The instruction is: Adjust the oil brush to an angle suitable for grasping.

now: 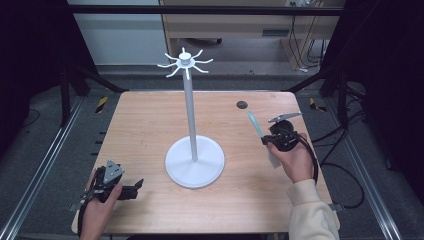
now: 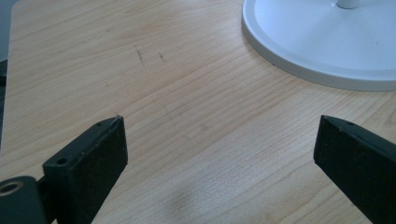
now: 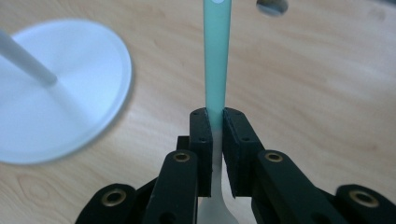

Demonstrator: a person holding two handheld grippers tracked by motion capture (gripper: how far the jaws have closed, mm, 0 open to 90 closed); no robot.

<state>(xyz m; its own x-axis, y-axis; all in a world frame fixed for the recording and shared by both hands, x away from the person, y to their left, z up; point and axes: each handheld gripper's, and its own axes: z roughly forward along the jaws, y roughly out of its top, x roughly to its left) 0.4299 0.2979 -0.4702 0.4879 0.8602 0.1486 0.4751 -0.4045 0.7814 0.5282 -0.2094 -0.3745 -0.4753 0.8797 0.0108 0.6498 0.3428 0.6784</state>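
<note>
Clearly seen at the right of the desk, the right hand-held gripper has its two black jaws pressed together on a pale green utensil. The jaws clamp its handle partway along; a whitish end runs back between them toward the hand, and in the high view a pale end also shows below the hand. The green end is slim and flat, widens slightly away from the jaws, and has a small hole near its tip. In the high view the utensil stands tilted above the desk, leaning far and left. At the near left corner the left hand-held gripper lies low over the wood, jaws wide apart with nothing between them. A white stand with a round base and a ring of hooks on top rises at the desk's middle, between the two grippers. A small dark disc lies on the far right part.
</note>
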